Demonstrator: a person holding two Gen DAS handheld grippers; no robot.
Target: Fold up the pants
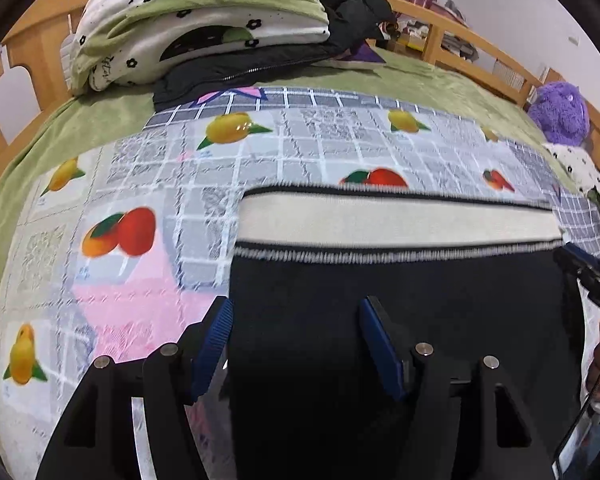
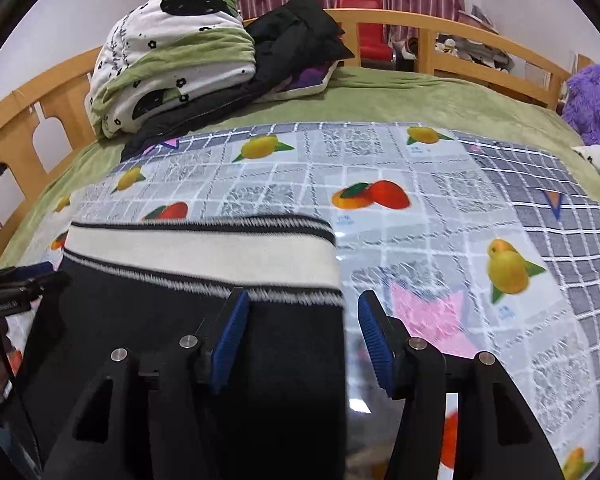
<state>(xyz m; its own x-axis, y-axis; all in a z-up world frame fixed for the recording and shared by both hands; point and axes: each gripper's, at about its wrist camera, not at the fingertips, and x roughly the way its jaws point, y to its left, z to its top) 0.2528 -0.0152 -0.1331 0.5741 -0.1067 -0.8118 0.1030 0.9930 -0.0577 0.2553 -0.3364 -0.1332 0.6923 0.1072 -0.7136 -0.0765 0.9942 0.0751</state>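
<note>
**On the bed: black pants, two grippers at the edges**

Over the fruit-print cloth, both hand-held grippers point forward toward the headboard end, low above the black pants.

- Left gripper: jaws spread wide, nothing between the blue pads. It straddles the left side edge of the pants; one finger sits over the cloth, the other over black fabric.
- Right gripper: jaws likewise wide apart, holding nothing. It straddles the right side edge; the left finger sits over the pants, the right over the cloth. Whether either gripper touches the fabric cannot be told.
- Pants: lying flat on the cloth, cream waistband with black-and-white trim at the far end, near the middle of the cloth.

View differences:
- Left wrist view: shows the right gripper's tip at the far right edge, beside the pants' right side.
- Right wrist view: shows a red chair behind the wooden bed rail, and the left gripper at the far left edge.
- Both views: folded green-and-white quilt, black jacket, purple plush toy, green bedsheet.
</note>
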